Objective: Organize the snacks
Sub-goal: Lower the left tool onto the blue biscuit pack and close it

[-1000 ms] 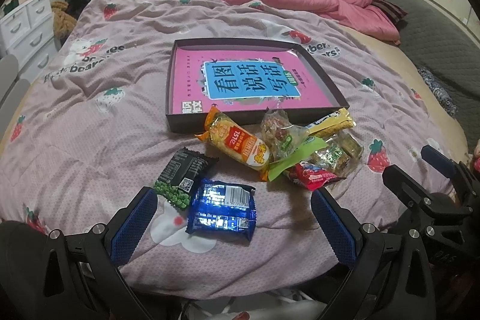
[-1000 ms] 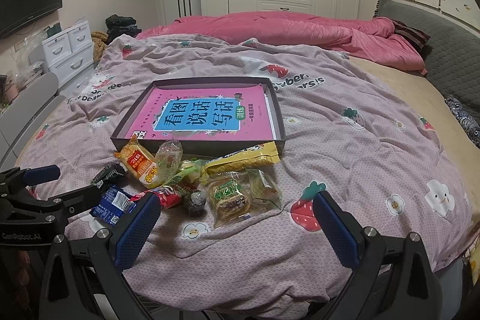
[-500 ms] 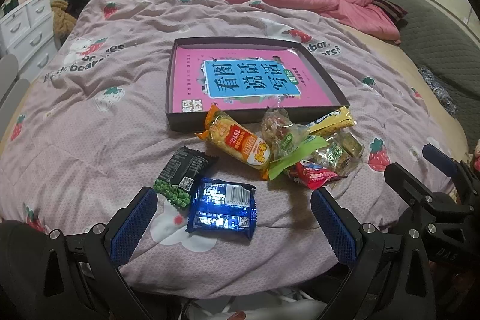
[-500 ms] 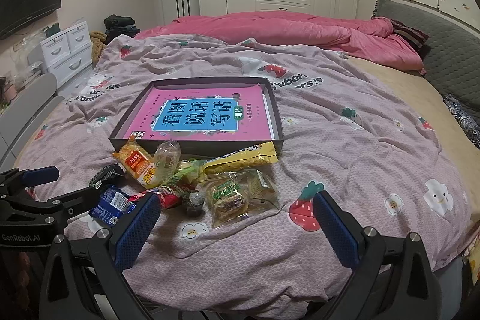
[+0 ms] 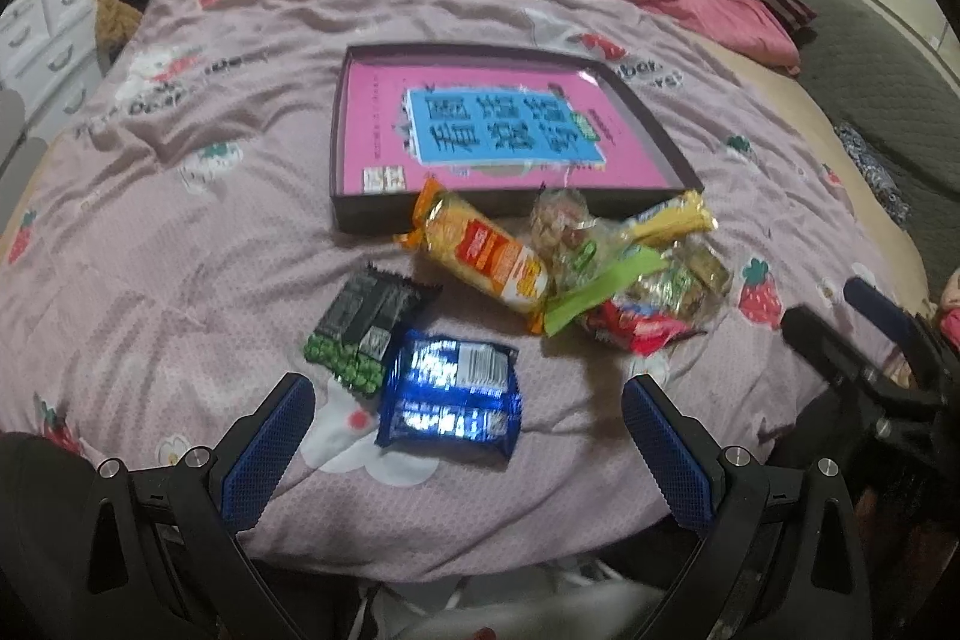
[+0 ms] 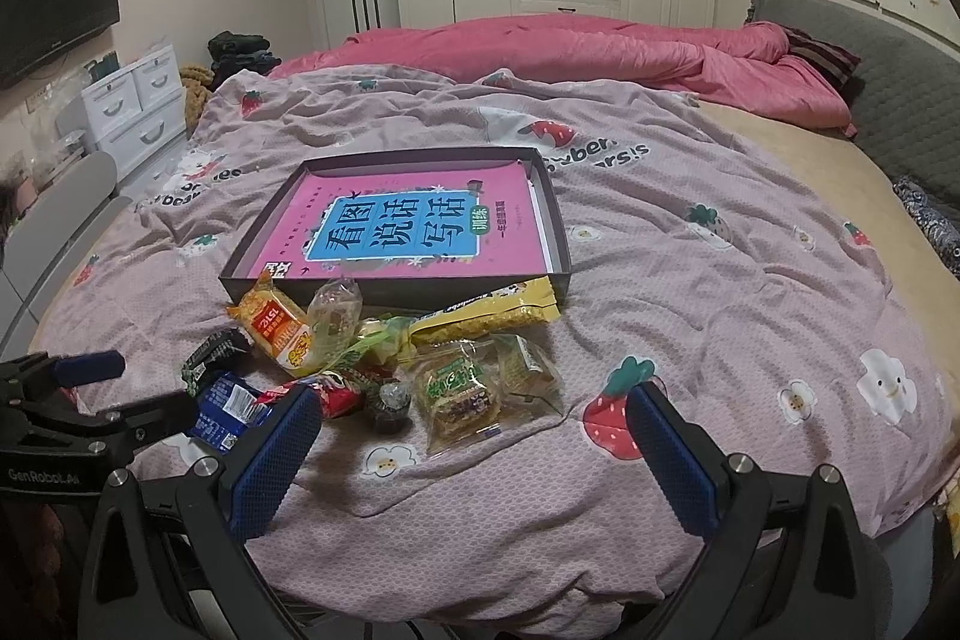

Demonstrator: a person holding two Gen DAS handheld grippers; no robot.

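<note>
Left wrist: blue packet [image 5: 450, 403] lies between wide-apart jaws; right jaws apart, empty.

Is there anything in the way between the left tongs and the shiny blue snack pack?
Nothing visible. The left tongs hang open right in front of the blue snack pack, with only bare blanket between. The black-and-green pack lies beside it, off to the side.

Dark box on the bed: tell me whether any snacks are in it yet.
None yet. The box holds only a pink book; the snacks lie outside it.
</note>
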